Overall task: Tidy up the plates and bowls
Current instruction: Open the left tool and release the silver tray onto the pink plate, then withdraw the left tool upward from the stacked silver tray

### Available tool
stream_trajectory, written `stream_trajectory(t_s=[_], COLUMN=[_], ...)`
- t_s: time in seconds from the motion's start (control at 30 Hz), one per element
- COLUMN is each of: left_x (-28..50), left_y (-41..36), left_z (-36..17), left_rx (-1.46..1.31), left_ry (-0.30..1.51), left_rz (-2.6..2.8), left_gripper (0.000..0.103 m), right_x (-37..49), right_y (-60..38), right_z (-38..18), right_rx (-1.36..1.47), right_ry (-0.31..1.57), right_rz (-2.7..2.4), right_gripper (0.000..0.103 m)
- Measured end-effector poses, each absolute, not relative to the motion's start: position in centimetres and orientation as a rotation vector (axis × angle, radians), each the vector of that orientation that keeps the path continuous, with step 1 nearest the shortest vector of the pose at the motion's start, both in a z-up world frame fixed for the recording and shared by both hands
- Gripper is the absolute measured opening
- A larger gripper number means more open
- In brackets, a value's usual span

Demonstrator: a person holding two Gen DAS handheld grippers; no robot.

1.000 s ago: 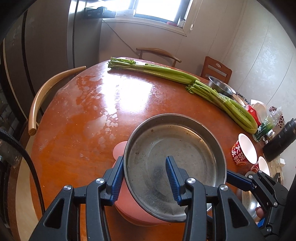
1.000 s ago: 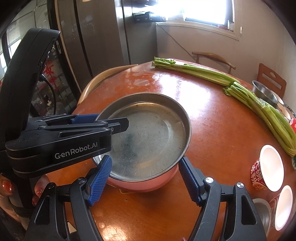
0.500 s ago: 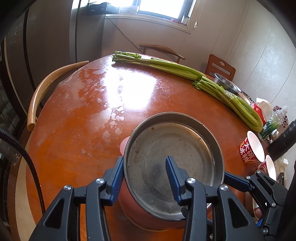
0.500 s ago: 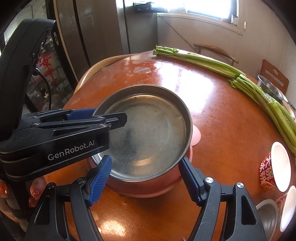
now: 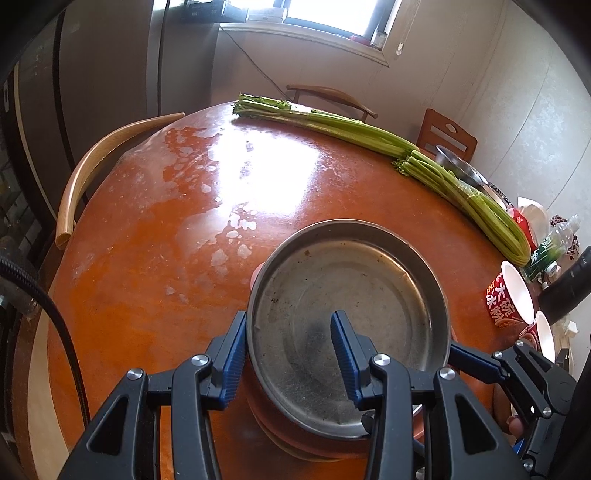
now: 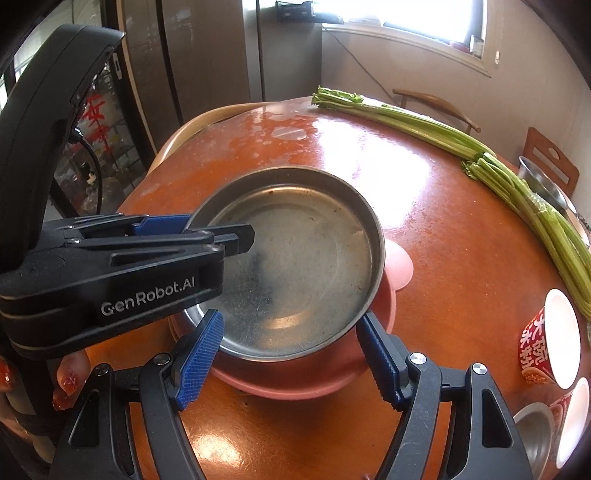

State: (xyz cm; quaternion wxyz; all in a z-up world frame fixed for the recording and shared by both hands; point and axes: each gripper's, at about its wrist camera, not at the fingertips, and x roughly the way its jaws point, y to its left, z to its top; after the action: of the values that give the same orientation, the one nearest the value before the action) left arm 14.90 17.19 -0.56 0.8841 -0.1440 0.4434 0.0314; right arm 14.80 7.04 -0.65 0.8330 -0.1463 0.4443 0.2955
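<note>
Round orange table [image 5: 155,258], glossy under a window [image 5: 332,14], chairs around. Beyond the jaws: celery [image 5: 369,133], paper cups [image 6: 554,343]. Left gripper [image 5: 288,354] clamps the rim of the steel pan [image 5: 351,291], nested in a pink bowl [image 6: 306,376]; right gripper [image 6: 291,354] spread, straddling both.

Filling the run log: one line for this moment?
left gripper: shut on steel pan rim | right gripper: open astride pink bowl | pan in bowl on table

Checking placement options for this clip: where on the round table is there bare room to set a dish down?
The wide glossy stretch of the orange-red round table lies bare, bordered by the green celery stalks, the curved wooden chair back and the round steel pan. It is crowded by the red paper cups.
</note>
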Motion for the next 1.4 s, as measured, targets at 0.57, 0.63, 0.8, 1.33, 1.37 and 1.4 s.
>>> stream_trajectory(t_s=[0.57, 0.63, 0.8, 1.33, 1.37, 1.4], left_x=[13.7, 13.7, 13.3, 12.1, 12.0, 12.0], left_y=[17.7, 17.7, 17.9, 18.7, 18.8, 18.9], left_z=[-0.7, -0.8, -0.6, -0.1, -0.2, -0.2], left_rx=[-0.333, -0.338, -0.349, -0.380, -0.381, -0.383], left_ry=[0.916, 0.915, 0.912, 0.894, 0.894, 0.895], left_rz=[0.069, 0.065, 0.059, 0.066, 0.068, 0.070], left_gripper=[0.044, 0.044, 0.044, 0.044, 0.044, 0.044], right_x=[14.4, 14.3, 14.4, 13.9, 13.9, 13.8], right_y=[6.7, 6.6, 6.2, 5.8, 5.8, 5.8], right_z=[-0.8, -0.7, -0.4, 0.0, 0.1, 0.1], right_rx=[-0.303, -0.298, -0.288, -0.276, -0.282, -0.287], right_ry=[0.943, 0.940, 0.940, 0.931, 0.924, 0.919], right_rz=[0.650, 0.654, 0.661, 0.660, 0.650, 0.641], right_gripper=[0.076, 0.076, 0.076, 0.076, 0.076, 0.076])
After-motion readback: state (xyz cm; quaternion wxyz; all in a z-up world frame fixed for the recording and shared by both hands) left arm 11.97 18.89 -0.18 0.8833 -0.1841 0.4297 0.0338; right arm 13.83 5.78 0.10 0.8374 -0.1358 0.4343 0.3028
